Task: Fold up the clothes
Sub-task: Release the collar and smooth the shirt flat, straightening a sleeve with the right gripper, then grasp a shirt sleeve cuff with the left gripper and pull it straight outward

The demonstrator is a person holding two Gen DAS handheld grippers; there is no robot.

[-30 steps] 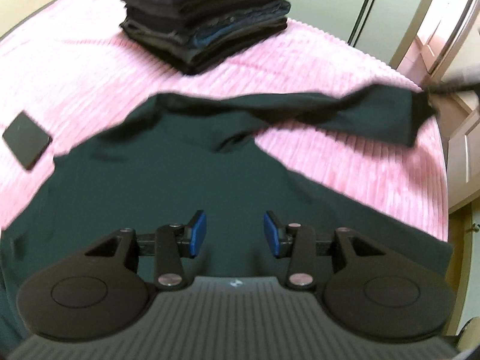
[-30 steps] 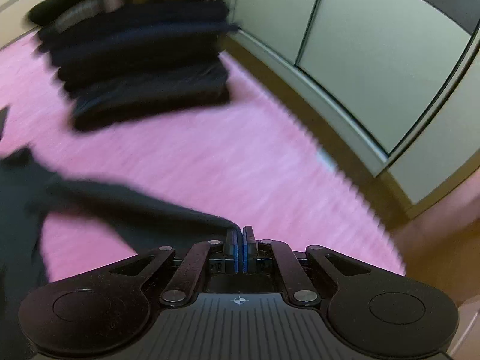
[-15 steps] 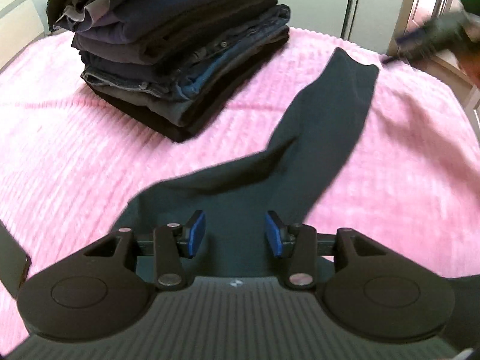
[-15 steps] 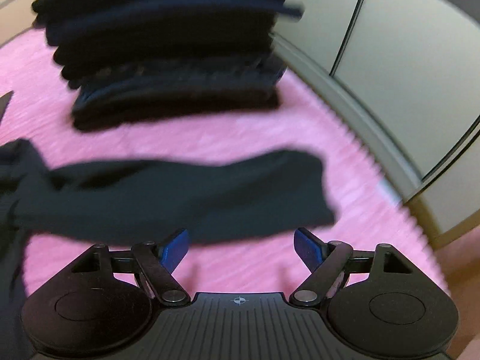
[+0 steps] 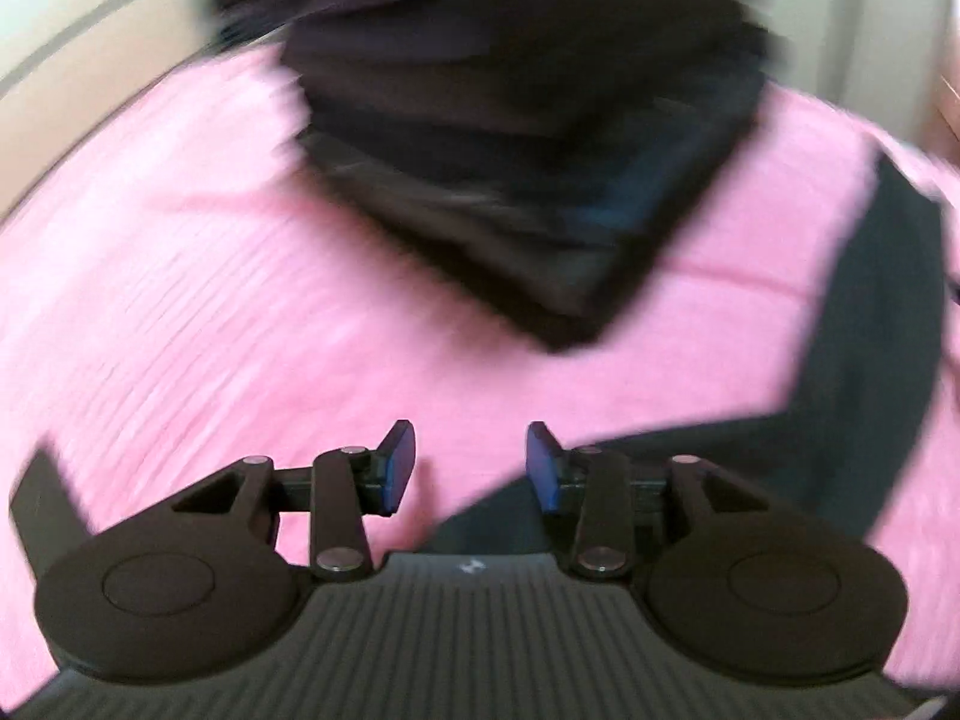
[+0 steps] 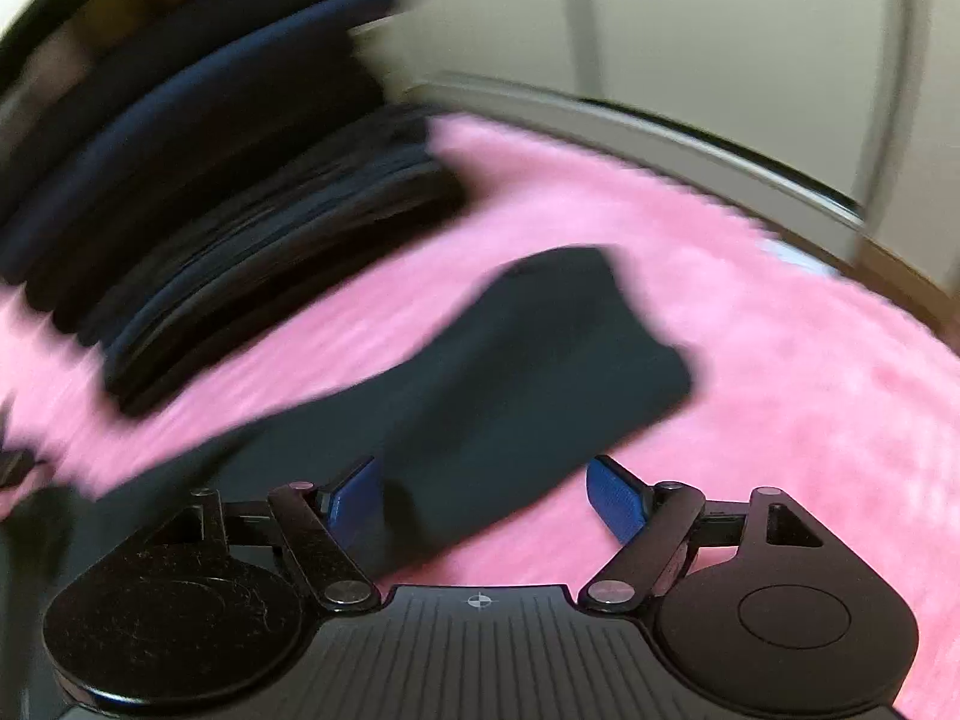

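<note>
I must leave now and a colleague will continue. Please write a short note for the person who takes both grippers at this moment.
Left gripper: open, empty, over the pink ribbed blanket.
Right gripper: open, empty, just above the sleeve of the dark long-sleeved garment.
That sleeve lies stretched out on the blanket, not folded in.
The tall stack of folded dark clothes sits behind it.
Left: fold this garment, then add it to the stack.

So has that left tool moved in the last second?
Yes. The left tool has swung left and closer to the stack of folded clothes, off the dark garment, which now lies to its right.
</note>
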